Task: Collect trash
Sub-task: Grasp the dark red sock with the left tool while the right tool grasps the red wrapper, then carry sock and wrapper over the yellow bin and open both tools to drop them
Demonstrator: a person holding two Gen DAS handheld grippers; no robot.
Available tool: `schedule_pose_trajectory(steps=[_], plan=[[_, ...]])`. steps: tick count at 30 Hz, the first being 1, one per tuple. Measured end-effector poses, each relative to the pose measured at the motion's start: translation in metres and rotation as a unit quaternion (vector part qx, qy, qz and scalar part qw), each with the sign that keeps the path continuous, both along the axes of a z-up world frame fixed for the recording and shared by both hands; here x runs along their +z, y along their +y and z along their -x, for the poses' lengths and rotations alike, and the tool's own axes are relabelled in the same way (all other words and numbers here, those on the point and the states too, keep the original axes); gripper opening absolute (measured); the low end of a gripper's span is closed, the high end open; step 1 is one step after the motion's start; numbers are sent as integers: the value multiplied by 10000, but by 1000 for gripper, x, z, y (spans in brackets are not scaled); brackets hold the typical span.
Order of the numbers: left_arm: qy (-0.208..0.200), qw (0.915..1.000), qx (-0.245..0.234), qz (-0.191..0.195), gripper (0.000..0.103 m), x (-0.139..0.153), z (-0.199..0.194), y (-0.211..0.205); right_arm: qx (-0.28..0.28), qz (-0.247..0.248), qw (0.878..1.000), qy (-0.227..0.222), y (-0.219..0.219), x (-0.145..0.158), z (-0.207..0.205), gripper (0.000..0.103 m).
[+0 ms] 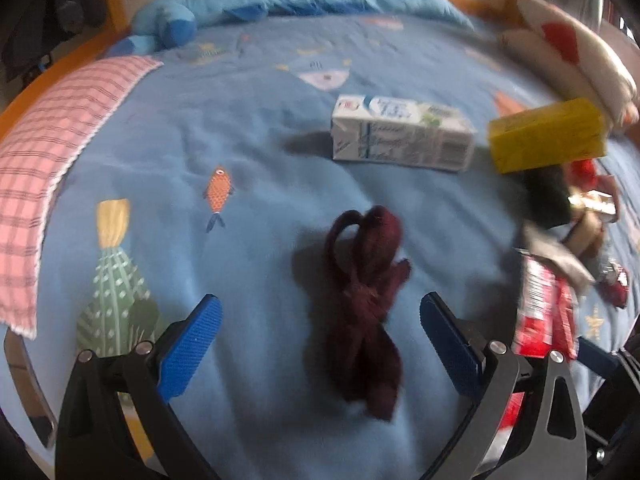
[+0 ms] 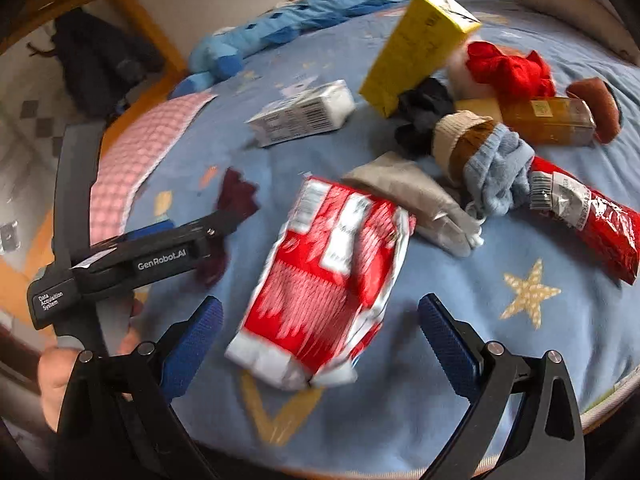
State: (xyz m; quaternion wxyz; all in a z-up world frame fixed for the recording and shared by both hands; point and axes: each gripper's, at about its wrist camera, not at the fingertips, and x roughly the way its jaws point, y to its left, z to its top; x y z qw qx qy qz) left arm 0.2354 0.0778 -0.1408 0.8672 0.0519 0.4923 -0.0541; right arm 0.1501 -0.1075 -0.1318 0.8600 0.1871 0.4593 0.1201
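Between right gripper [image 2: 320, 330] fingers: red wrapper [image 2: 324, 276].

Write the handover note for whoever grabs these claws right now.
Left claw: open, empty, over the maroon sock.
Right claw: open, empty, straddling the red-and-white wrapper, not gripping it.
On the blue blanket: white carton, yellow box, amber box, red packet, mixed with socks.
Done: nothing collected that shows. Left: all the trash; no bin in view.
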Motion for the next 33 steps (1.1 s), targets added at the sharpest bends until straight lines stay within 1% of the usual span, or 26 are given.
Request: schedule_pose_trajectory(steps=[3, 4, 6, 8, 12, 13, 15, 16, 17, 18, 19, 20, 21, 22, 23, 24, 26, 29, 30, 33], plan=[[513, 9979, -17, 385, 99, -18, -18, 7, -284, -70, 9990, 342, 0, -6, -9, 95], [549, 9976, -5, 413, 99, -20, -21, 7, -440, -59, 9979, 468, 1, -6, -12, 95], [531, 9977, -40, 418, 99, -20, -22, 8, -706, 36, 9959, 567, 4, -5, -16, 96], [501, 9980, -104, 382, 100, -21, -22, 7, -779, 352, 9944, 625, 13, -7, -23, 96], [345, 9987, -171, 345, 99, -23, -21, 4, -627, 1169, 9903, 402, 32, -11, -19, 96], [277, 9988, -237, 320, 98, -22, -19, 4, -614, 1216, 9902, 304, 32, -12, -16, 94], [175, 9987, -344, 334, 91, -20, -16, 4, -496, 1175, 9918, 17, 29, -11, -8, 88], [99, 9985, -377, 382, 80, -17, -14, 5, -367, 1165, 9923, -220, 26, -10, -3, 81], [30, 9982, -399, 440, 64, -15, -12, 7, -245, 1186, 9921, -311, 22, -11, 1, 77], [-7, 9981, -403, 475, 57, -13, -11, 8, -189, 1178, 9922, -353, 19, -12, 2, 74], [-27, 9979, -382, 527, 45, -12, -10, 10, -157, 1161, 9922, -429, 13, -12, 5, 65], [-17, 9980, -340, 536, 39, -12, -11, 11, -143, 1127, 9924, -462, 9, -12, 8, 58], [-16, 9980, -311, 557, 36, -13, -11, 12, -123, 1013, 9936, -486, 2, -12, 9, 55], [-26, 9975, -300, 634, 30, -12, -10, 13, -95, 879, 9947, -515, -4, -11, 11, 48], [-38, 9971, -313, 694, 26, -11, -8, 13, -9, 739, 9957, -550, -12, -10, 12, 38], [-63, 9967, -325, 745, 25, -10, -7, 12, 60, 623, 9964, -579, -12, -7, 12, 33], [-112, 9954, -390, 866, 25, -8, -1, 12, 201, 421, 9970, -623, -23, -6, 16, 27], [-135, 9937, -487, 999, 25, -7, 5, 11, 252, 207, 9976, -603, -33, -9, 19, 25], [-141, 9924, -515, 1109, 25, -6, 7, 10, 202, 75, 9979, -618, -41, -8, 23, 25], [-141, 9896, -560, 1316, 25, -2, 15, 10, 125, -89, 9976, -669, -53, -2, 31, 25]])
